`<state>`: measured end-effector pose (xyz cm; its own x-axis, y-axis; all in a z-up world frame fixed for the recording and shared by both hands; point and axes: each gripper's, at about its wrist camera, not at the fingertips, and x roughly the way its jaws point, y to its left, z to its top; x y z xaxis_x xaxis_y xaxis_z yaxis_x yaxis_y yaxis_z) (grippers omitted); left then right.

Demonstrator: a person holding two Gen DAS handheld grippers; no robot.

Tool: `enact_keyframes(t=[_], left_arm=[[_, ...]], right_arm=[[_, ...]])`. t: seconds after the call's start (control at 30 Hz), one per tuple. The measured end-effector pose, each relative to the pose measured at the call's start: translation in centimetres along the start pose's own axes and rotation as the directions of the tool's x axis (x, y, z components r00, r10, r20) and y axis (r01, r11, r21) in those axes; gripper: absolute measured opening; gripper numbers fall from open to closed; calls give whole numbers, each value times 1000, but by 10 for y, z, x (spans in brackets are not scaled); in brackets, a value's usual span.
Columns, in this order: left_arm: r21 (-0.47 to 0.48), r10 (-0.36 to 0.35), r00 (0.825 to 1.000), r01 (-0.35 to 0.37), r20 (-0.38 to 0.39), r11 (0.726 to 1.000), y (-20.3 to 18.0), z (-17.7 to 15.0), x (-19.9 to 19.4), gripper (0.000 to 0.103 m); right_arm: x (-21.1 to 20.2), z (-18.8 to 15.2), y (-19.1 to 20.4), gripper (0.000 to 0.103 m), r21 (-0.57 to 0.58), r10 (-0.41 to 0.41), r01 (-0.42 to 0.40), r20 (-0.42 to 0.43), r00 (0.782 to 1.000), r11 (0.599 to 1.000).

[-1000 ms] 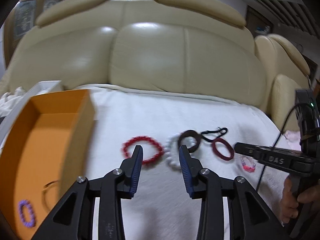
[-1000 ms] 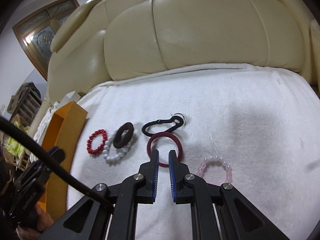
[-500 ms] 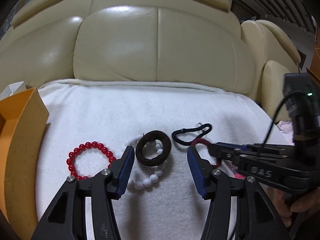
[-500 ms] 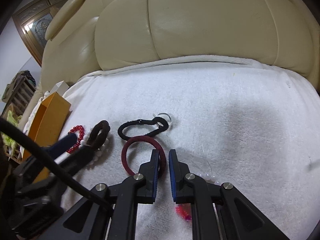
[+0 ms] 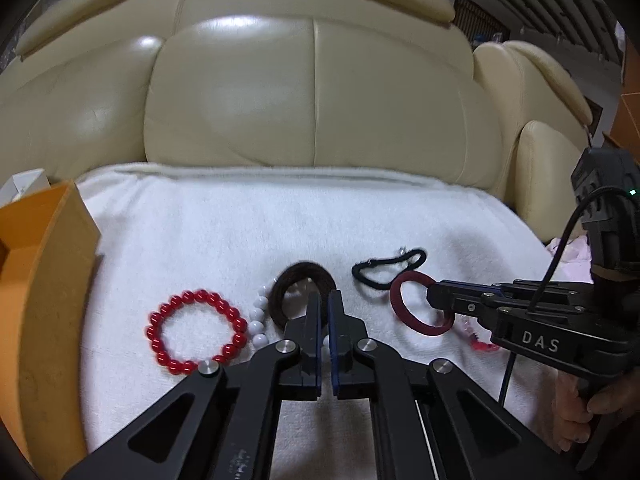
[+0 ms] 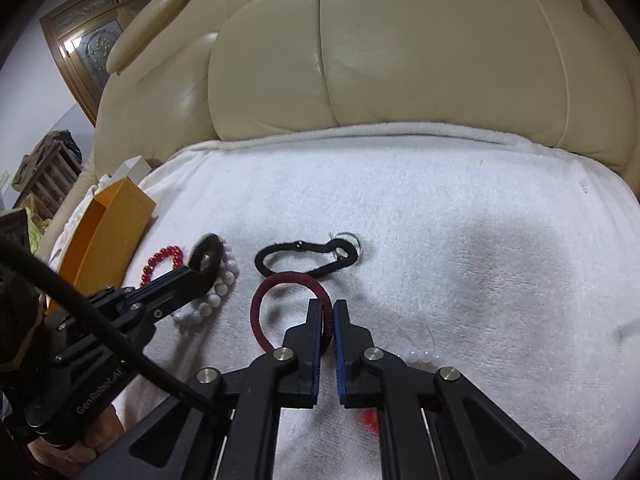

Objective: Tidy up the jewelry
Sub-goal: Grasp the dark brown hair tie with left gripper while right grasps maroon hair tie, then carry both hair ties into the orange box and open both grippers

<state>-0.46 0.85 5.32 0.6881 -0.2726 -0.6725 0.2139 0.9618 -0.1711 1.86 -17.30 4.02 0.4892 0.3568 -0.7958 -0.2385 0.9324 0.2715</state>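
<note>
On a white towel (image 5: 240,232) lie a red bead bracelet (image 5: 196,332), a white bead bracelet (image 5: 258,320), a dark brown hair tie (image 5: 300,280), a black hair tie (image 5: 388,268) and a maroon hair tie (image 5: 412,308). My left gripper (image 5: 324,300) is shut on the near edge of the brown hair tie, which lies over the white bracelet. My right gripper (image 6: 328,308) is shut on the right side of the maroon hair tie (image 6: 276,296). A pink bead bracelet (image 5: 480,340) lies partly hidden under the right gripper.
An orange box (image 5: 40,280) stands at the towel's left edge; it also shows in the right wrist view (image 6: 104,236). The cream leather sofa back (image 5: 312,92) rises behind the towel. A wooden glazed door (image 6: 96,32) is at far left.
My left gripper has swung right from the orange box, moved onto the brown hair tie and closed on it. My right gripper has moved forward onto the maroon hair tie.
</note>
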Motion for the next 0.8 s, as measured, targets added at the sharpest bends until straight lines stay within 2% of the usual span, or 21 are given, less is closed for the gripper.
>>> enact_keyframes(t=[0.2,0.33,0.37,0.43,0.5,0.57,0.73,0.77,0.8], left_arm=[[1,5,999,-5,54,1000,6,2,-25,3],[-13,-1,1000,1,10,1000,9,-1,-16,5],[-16,-5,1000,5,3,1000,8,-2,-14,11],[-10,2,1000,-2,8,1000,5,-2,-12,41],[-10,17,1000,-17,24,1000,1,-1,-9,48],[-15,10,1000,-10,16,1000,-3,2,-2,48],[-26,48,998,-49,-45,998,-7,5,27,48],[-32,46,998,-48,-51,998,-7,5,31,44],[-36,44,997,-46,-56,998,-6,5,34,30]], right_arm=[[-21,5,1,7,22,32,-34,54,998,999],[-29,6,3,6,40,22,-25,80,997,999],[-30,6,3,7,41,16,-20,80,997,999],[-29,3,2,7,46,7,-10,74,997,999],[-28,0,-1,7,52,0,-4,67,998,999],[-28,-2,-5,7,56,-4,1,59,998,998],[-27,-4,-15,7,73,-8,4,49,999,997],[-27,-4,-15,7,70,-12,8,49,999,998],[-28,-5,-17,7,70,-14,11,47,999,998]])
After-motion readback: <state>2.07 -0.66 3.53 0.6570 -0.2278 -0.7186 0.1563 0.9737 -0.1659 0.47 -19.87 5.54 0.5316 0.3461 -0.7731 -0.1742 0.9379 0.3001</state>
